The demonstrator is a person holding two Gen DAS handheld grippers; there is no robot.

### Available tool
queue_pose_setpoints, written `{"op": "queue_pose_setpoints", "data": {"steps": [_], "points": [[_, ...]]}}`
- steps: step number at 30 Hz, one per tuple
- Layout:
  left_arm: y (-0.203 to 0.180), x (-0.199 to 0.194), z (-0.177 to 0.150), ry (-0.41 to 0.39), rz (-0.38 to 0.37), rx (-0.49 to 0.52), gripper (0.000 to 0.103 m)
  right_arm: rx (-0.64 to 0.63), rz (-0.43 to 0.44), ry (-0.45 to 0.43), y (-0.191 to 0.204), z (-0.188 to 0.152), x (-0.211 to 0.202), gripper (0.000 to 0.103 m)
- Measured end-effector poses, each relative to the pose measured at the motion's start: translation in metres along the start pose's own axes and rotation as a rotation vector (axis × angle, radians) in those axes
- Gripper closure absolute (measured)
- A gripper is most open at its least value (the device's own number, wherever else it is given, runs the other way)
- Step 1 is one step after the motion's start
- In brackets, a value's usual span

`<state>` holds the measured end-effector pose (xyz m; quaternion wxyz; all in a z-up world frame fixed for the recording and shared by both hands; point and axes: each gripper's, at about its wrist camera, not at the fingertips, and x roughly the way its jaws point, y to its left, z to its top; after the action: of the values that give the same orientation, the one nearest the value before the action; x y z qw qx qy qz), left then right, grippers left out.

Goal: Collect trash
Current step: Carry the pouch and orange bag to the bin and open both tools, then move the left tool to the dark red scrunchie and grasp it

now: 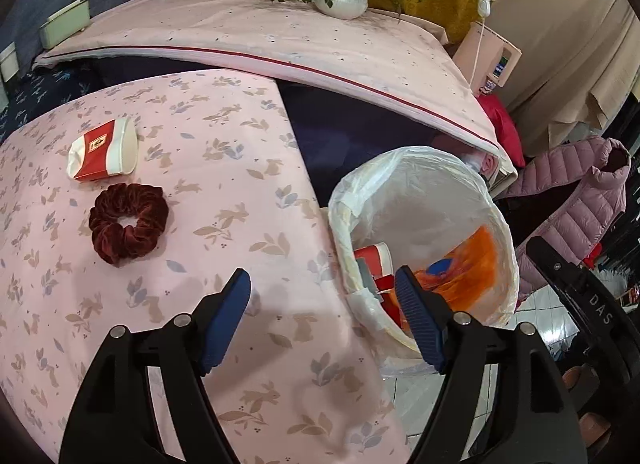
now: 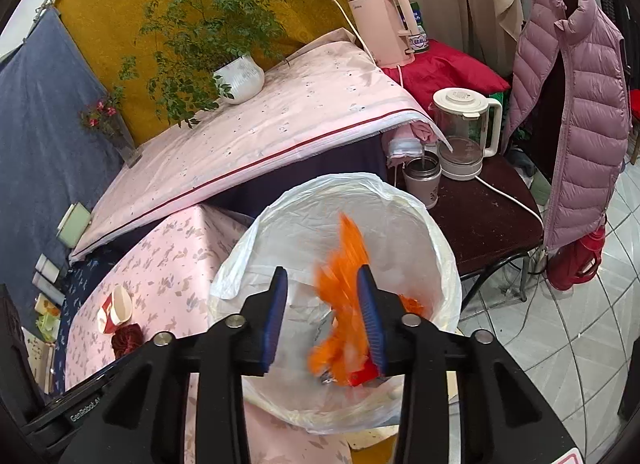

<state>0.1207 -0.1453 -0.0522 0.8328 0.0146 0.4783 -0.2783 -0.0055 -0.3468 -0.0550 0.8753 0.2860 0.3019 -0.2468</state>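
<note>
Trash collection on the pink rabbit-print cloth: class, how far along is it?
Done: a red-and-white paper cup lies in the white-lined bin. In hand: a blurred orange wrapper is over the bin mouth beside the right tool, whose fingers stand apart, not pressing it. Left: a crushed red-and-white paper cup on the cloth. The open left tool holds nothing. The dark red velvet scrunchie is probably not trash.

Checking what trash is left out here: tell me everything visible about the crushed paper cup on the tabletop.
The crushed paper cup lies on its side on the pink rabbit-print tablecloth, apart from both grippers. It looks like thin paper: a red body with a small printed emblem, a white band and a white rim. The base end is crumpled and dented; the mouth gapes open in the right wrist view. A dark red velvet scrunchie lies just beside it; whether they touch is unclear.
</note>
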Motion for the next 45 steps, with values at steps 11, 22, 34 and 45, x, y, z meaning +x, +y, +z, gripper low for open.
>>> {"op": "queue_pose_setpoints", "data": {"steps": [11, 22, 34, 45], "points": [[0.039, -0.012, -0.006, -0.007, 0.030, -0.082, 0.032, -0.047, 0.023, 0.001, 0.028, -0.003, -0.005, 0.063], [0.073, -0.027, -0.010, -0.030, 0.047, -0.143, 0.032, -0.132, 0.058, 0.042, 0.069, -0.022, -0.004, 0.063], [0.125, -0.037, -0.018, -0.036, 0.091, -0.235, 0.032, -0.236, 0.103, 0.101, 0.126, -0.047, 0.004, 0.058], [0.171, -0.031, -0.018, -0.019, 0.120, -0.341, 0.032, -0.302, 0.131, 0.144, 0.164, -0.067, 0.016, 0.058]]}}
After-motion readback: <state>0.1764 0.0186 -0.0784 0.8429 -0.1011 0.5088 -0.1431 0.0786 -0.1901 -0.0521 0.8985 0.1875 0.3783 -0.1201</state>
